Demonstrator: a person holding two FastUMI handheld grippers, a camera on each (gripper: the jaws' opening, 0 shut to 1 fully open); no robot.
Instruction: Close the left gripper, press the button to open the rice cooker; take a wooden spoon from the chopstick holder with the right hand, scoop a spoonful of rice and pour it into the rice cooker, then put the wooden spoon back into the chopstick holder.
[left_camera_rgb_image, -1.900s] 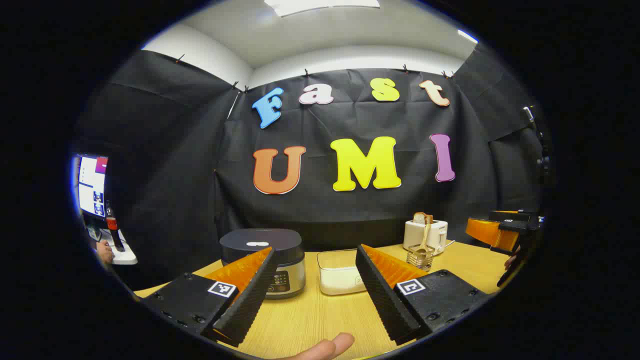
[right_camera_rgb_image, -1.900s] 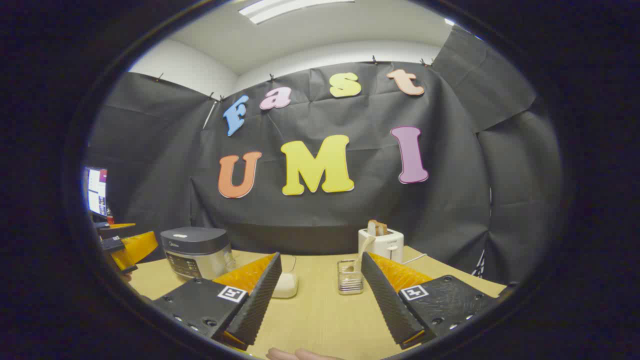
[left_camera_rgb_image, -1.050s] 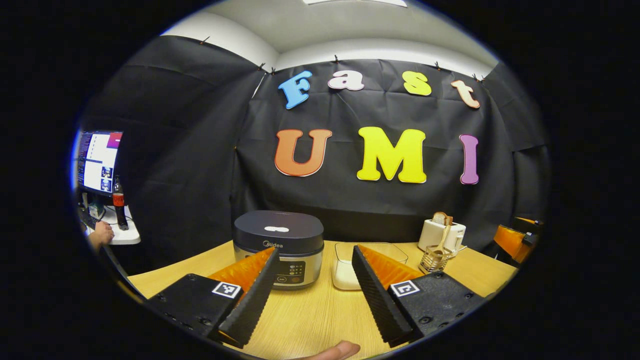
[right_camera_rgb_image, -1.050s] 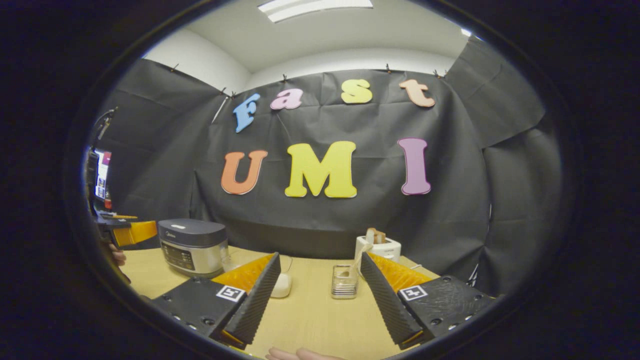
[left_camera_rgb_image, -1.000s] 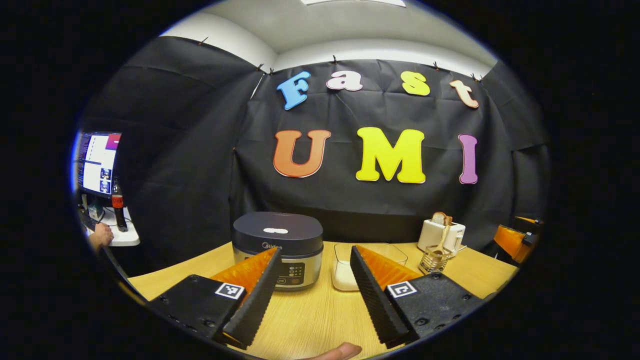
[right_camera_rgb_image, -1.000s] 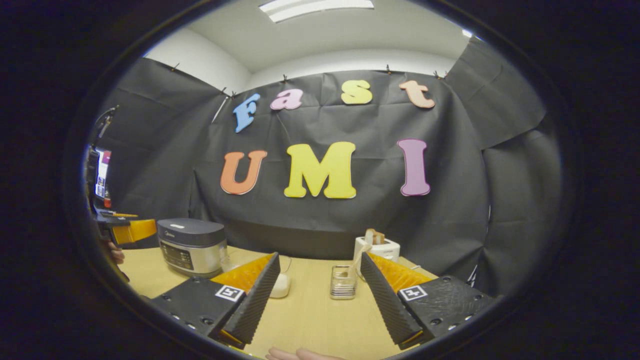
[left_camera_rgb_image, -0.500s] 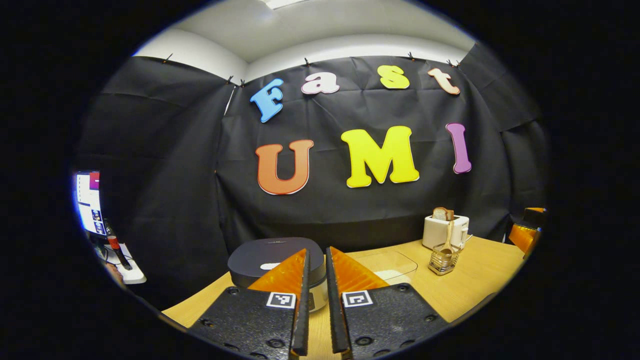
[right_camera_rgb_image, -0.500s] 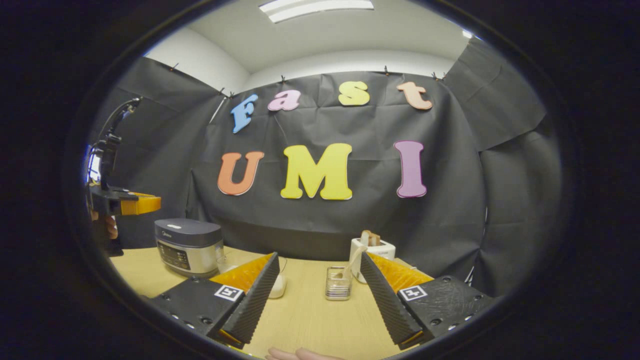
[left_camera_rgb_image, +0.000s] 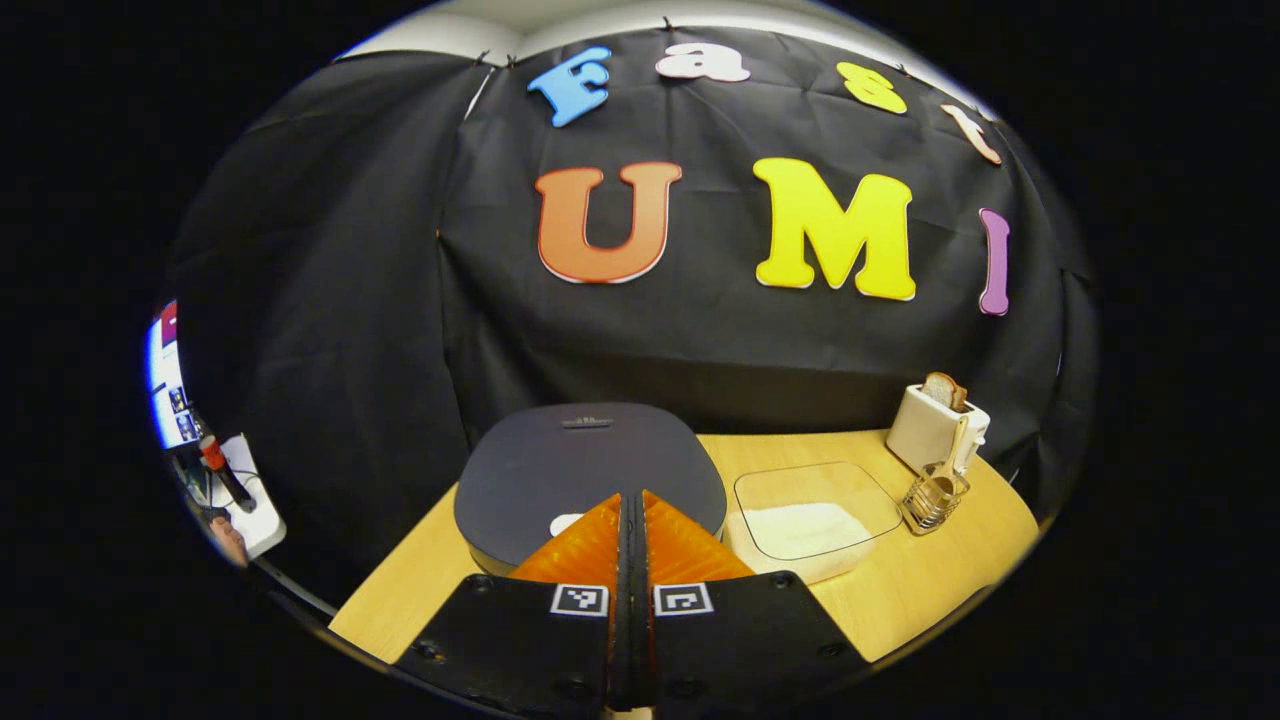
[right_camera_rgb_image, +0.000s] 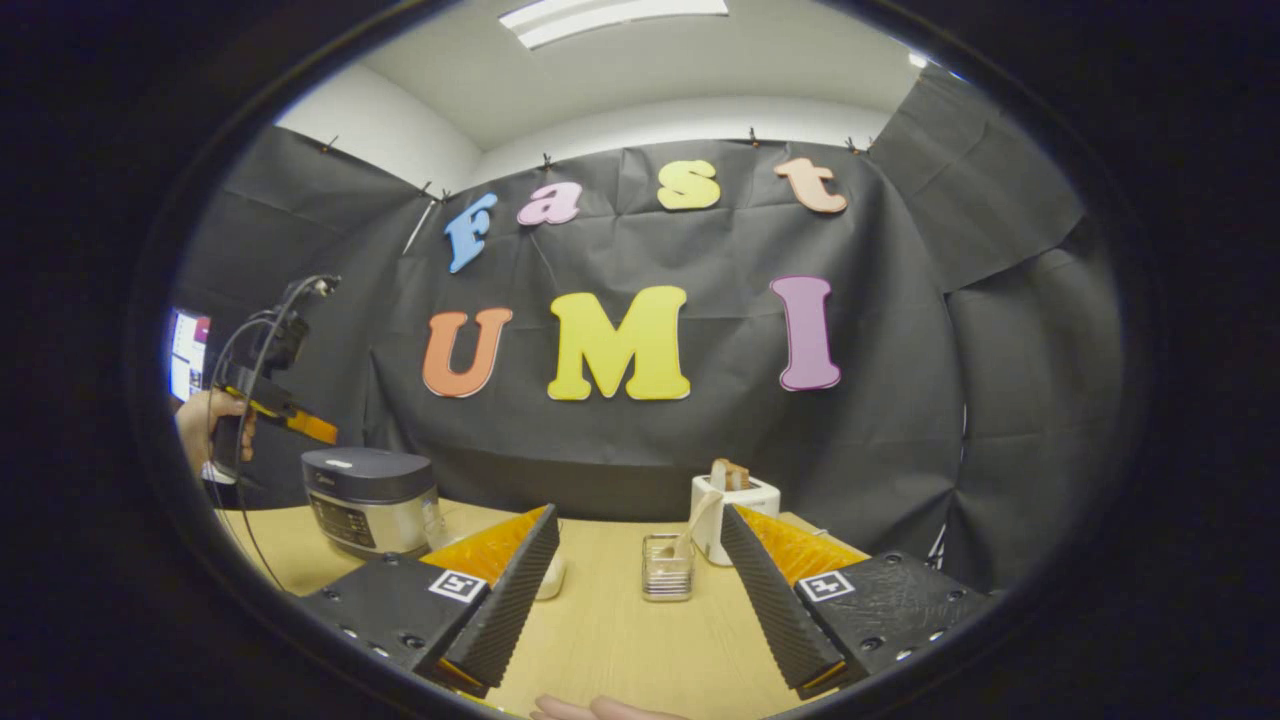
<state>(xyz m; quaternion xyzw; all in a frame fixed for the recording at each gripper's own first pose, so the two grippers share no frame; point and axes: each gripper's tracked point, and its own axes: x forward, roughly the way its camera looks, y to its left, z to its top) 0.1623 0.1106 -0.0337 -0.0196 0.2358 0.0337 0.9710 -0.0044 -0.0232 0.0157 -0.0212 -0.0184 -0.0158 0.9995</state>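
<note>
Seen from above in the left gripper view, the rice cooker (left_camera_rgb_image: 590, 460) has a dark closed lid with a white button (left_camera_rgb_image: 563, 523) near its front. My left gripper (left_camera_rgb_image: 630, 498) hovers shut over that front edge, nothing between its fingers. To the right lie a clear box of rice (left_camera_rgb_image: 812, 518) and a wire chopstick holder (left_camera_rgb_image: 928, 503) with the wooden spoon (left_camera_rgb_image: 950, 462) standing in it. In the right gripper view my right gripper (right_camera_rgb_image: 640, 517) stands open and empty above the table, the chopstick holder (right_camera_rgb_image: 667, 568) and spoon (right_camera_rgb_image: 692, 527) just beyond. The rice cooker (right_camera_rgb_image: 370, 500) sits far left, under the left gripper (right_camera_rgb_image: 303, 426).
A white toaster (left_camera_rgb_image: 935, 425) with bread stands behind the chopstick holder, also toaster (right_camera_rgb_image: 737, 503). The wooden table (left_camera_rgb_image: 905, 600) ends at the black cloth wall. A hand (right_camera_rgb_image: 205, 425) holds the left gripper. A monitor (left_camera_rgb_image: 163, 385) glows far left.
My left gripper has shut, risen and tilted down over the rice cooker's lid. The right gripper has stayed open and nearly still.
</note>
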